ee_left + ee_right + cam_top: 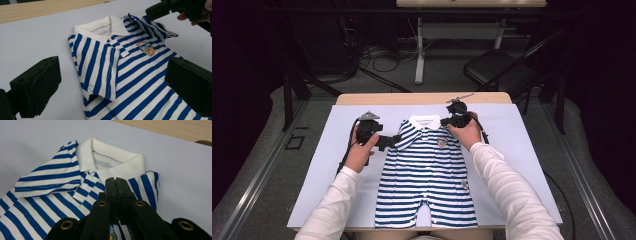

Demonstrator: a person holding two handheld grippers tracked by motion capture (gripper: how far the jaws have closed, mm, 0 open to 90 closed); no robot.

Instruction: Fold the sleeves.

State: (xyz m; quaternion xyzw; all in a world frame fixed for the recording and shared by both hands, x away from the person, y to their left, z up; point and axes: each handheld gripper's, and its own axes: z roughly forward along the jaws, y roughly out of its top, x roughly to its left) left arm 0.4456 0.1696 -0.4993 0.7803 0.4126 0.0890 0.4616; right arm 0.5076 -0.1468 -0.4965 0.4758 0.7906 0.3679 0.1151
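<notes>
Striped baby romper (426,175), blue and white with a white collar (424,121), lies flat on a pale sheet (522,150) covering the wooden table (362,98). Both short sleeves are folded in over the chest (a small cartoon badge (147,49) sits there). The left gripper (387,141) sits at one folded sleeve, jaws wide apart, holding nothing. The right gripper (116,181) hovers over the other shoulder, jaws pressed together, empty.

My long white sleeves (507,187) reach the wrists. My left black matte two-jaw gripper (388,141) has blocky foam-like pads, a grey three-cornered plate and black cable; my right black gripper (115,182) shows brass-coloured rivets.
</notes>
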